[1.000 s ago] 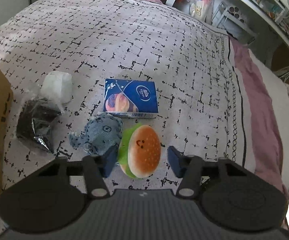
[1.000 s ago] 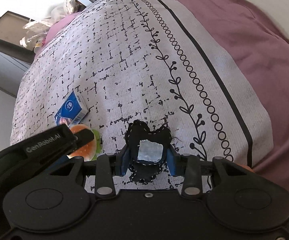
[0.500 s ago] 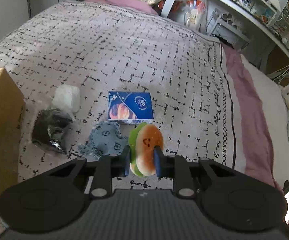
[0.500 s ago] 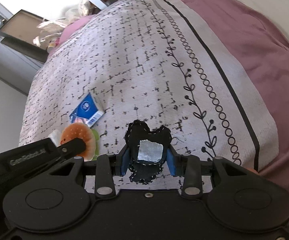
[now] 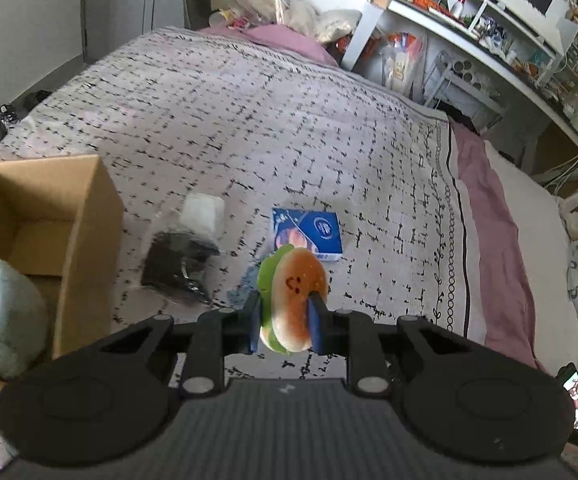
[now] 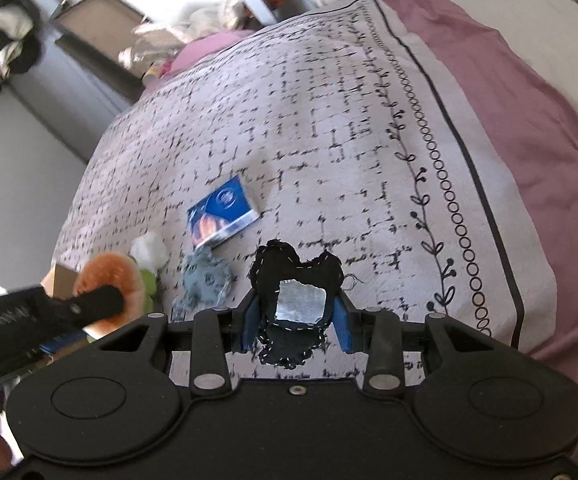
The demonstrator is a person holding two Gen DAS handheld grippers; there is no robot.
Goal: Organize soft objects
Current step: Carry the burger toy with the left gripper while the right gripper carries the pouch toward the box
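Note:
My left gripper (image 5: 285,326) is shut on a plush burger (image 5: 293,296) with an orange bun and green lettuce, held above the bed; the burger also shows in the right wrist view (image 6: 115,286). My right gripper (image 6: 296,326) is shut on a black fabric plush (image 6: 295,300) with a silver patch. A grey-blue plush (image 6: 205,278) lies on the patterned blanket (image 5: 289,140), partly hidden behind the burger in the left wrist view. An open cardboard box (image 5: 69,216) at the left holds a pale teal soft item (image 5: 3,320).
A blue tissue pack (image 5: 309,234) lies beyond the burger. A dark bag (image 5: 177,266) and a white wad (image 5: 203,214) lie between the pack and the box. A cluttered white shelf (image 5: 489,40) stands to the right of the bed. A phone (image 5: 577,394) lies at the lower right.
My left gripper closed on the burger and lifted it off the blanket. The view rose, bringing the box into sight. My right gripper rose too, still holding the black plush.

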